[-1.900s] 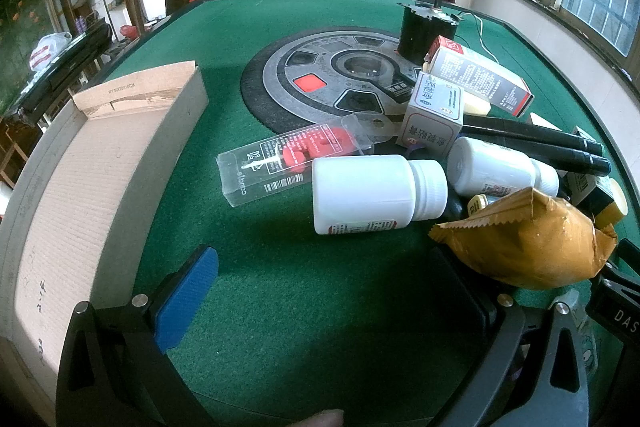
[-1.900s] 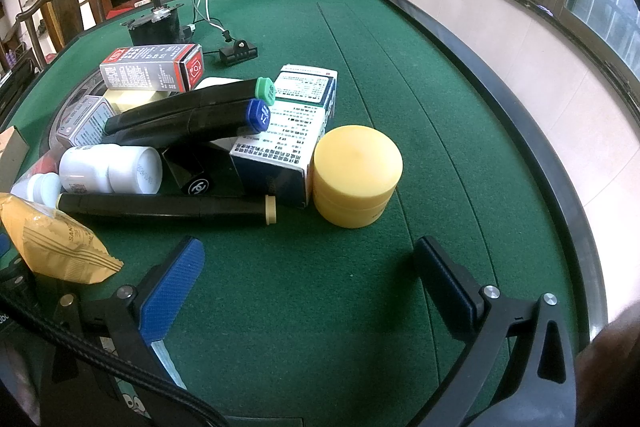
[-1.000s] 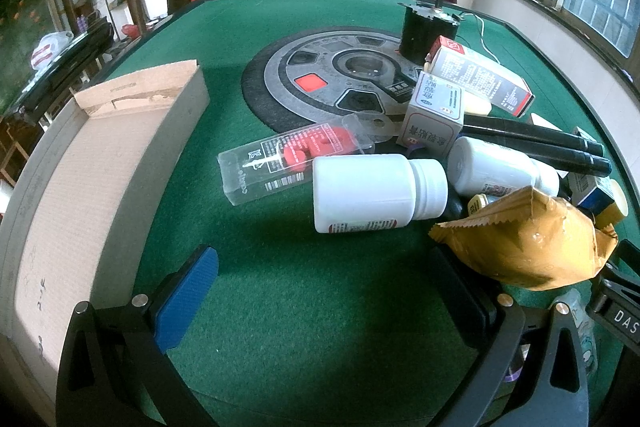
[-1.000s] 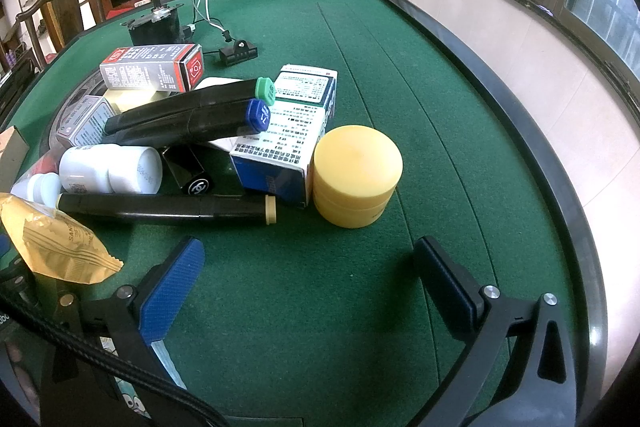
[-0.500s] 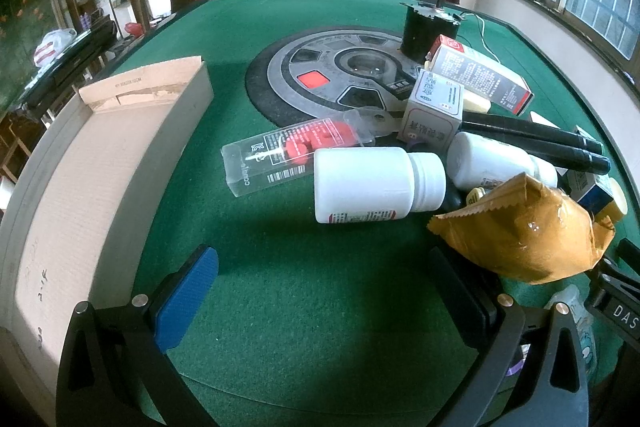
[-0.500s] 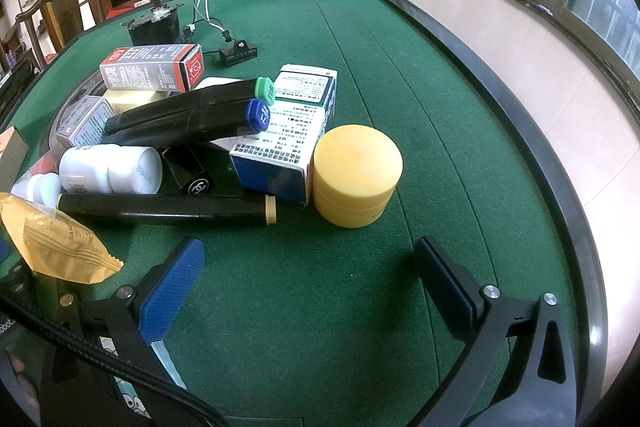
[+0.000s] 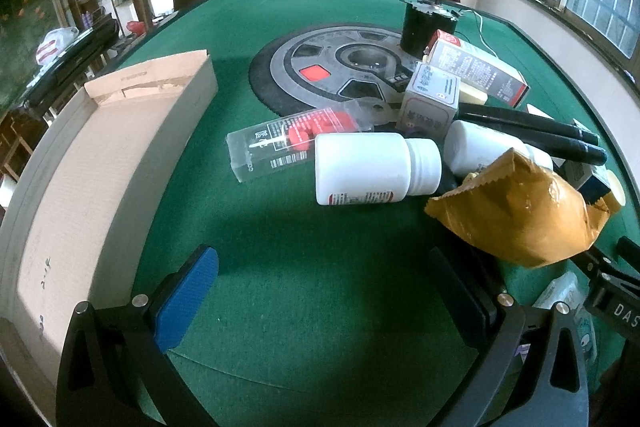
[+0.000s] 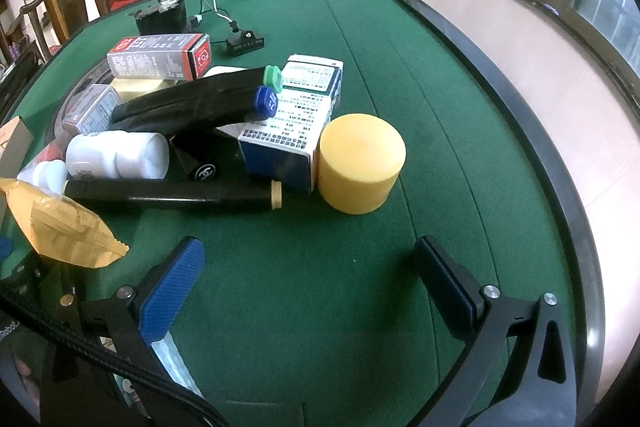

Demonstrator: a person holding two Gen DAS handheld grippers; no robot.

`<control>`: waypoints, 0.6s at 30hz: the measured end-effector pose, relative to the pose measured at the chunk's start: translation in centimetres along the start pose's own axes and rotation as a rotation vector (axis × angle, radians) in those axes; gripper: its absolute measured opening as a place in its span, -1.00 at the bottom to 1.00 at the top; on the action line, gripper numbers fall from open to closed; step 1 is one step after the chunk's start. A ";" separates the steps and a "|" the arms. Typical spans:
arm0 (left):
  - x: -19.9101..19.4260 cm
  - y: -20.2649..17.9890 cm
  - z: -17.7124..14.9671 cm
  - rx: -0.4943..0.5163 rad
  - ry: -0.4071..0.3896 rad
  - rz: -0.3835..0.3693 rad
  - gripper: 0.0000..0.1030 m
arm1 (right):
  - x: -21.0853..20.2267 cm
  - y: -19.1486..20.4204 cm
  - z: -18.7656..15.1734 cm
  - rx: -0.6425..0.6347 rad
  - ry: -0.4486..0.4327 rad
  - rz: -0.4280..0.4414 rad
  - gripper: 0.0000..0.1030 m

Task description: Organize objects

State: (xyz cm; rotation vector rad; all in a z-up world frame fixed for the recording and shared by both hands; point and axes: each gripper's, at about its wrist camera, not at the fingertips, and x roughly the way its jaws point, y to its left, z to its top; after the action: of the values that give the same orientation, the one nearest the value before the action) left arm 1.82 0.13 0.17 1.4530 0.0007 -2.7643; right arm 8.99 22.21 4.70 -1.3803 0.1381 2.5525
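A pile of small items lies on the green felt table (image 7: 280, 267). In the left wrist view a white pill bottle (image 7: 372, 169) lies on its side, with a clear packet holding red pieces (image 7: 296, 141) behind it and an orange foil pouch (image 7: 520, 213) to its right. My left gripper (image 7: 326, 291) is open, short of the bottle, holding nothing. In the right wrist view a yellow round tub (image 8: 360, 163) stands beside a blue-and-white box (image 8: 296, 131), and black tubes (image 8: 192, 107) lie across the pile. My right gripper (image 8: 310, 277) is open, just short of the tub.
An open cardboard box (image 7: 100, 155) stands at the left in the left wrist view. A round grey centre plate (image 7: 340, 67), a black motor (image 7: 424, 27) with wires and a red-and-white carton (image 7: 480, 71) sit further back. The table's raised black rim (image 8: 552, 163) runs along the right.
The left gripper has lifted and pulled back slightly, so the bottle and pouch sit a little higher in its view. The right gripper has not moved. A fingertip at the lower edge is gone.
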 end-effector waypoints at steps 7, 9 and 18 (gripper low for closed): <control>-0.1 -0.2 0.0 -0.015 0.017 0.008 0.98 | -0.3 0.0 -0.3 -0.008 0.006 0.008 1.00; -0.2 -0.1 -0.1 -0.012 0.019 0.005 0.98 | -0.6 -0.2 -0.5 -0.003 0.006 0.008 1.00; -0.6 0.4 -0.2 -0.022 0.019 -0.009 0.97 | -0.7 0.1 -0.7 -0.006 0.038 0.004 1.00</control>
State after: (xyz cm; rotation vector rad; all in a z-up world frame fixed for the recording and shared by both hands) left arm 2.31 -0.26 0.55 1.4779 0.0387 -2.7485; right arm 9.90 21.84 4.92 -1.4324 0.1396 2.5329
